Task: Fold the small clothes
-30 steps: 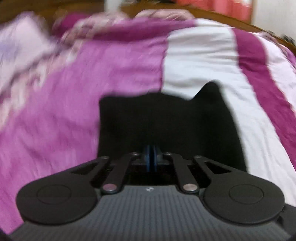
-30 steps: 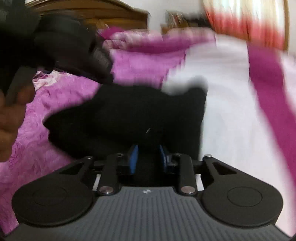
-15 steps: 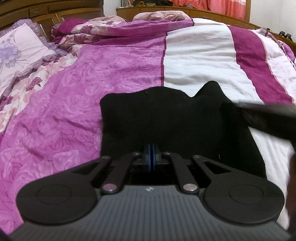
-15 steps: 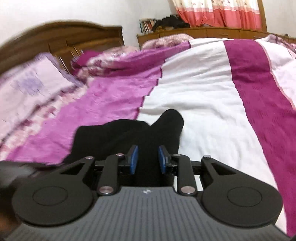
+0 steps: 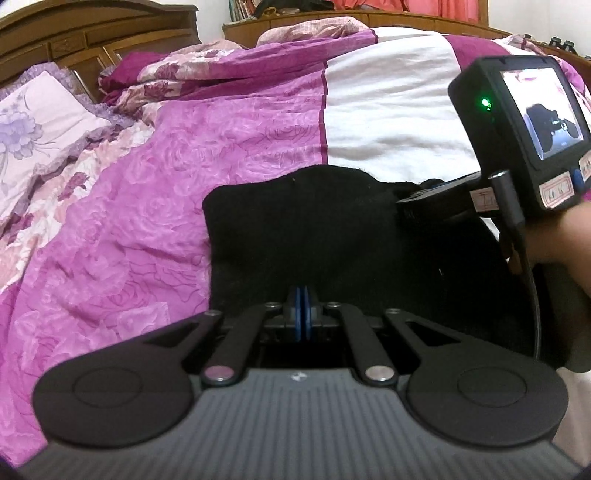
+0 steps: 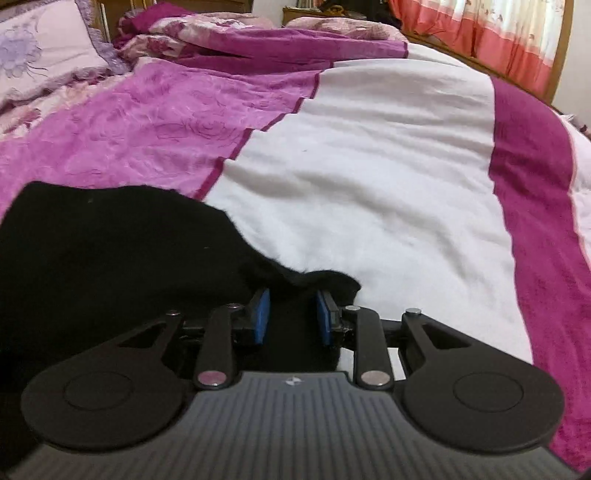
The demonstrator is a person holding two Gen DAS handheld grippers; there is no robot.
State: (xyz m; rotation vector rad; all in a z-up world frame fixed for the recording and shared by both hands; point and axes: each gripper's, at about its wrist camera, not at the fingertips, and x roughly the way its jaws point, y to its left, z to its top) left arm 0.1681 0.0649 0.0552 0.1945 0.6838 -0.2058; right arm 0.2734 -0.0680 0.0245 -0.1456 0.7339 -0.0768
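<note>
A small black garment [image 5: 314, 229] lies flat on the bed, across the seam between pink and white cover. My left gripper [image 5: 303, 314] is shut, its blue pads pressed together on the garment's near edge. My right gripper [image 6: 291, 314] has its blue pads apart, straddling a raised black corner of the garment [image 6: 110, 251] at its right edge. The right gripper's body and screen [image 5: 524, 122] show at the right in the left wrist view, over the garment's far right part.
The bed has a pink rose-pattern cover [image 5: 129, 206] and a white band [image 6: 369, 166] with magenta stripes [image 6: 532, 147]. Pillows [image 5: 33, 122] and a rumpled quilt lie at the head. A wooden headboard [image 5: 92, 33] and orange curtains [image 6: 480, 29] stand behind.
The right gripper has swung down from above the bed to the garment's right edge, and its pads have opened wider. The left gripper has stayed shut at the near edge.
</note>
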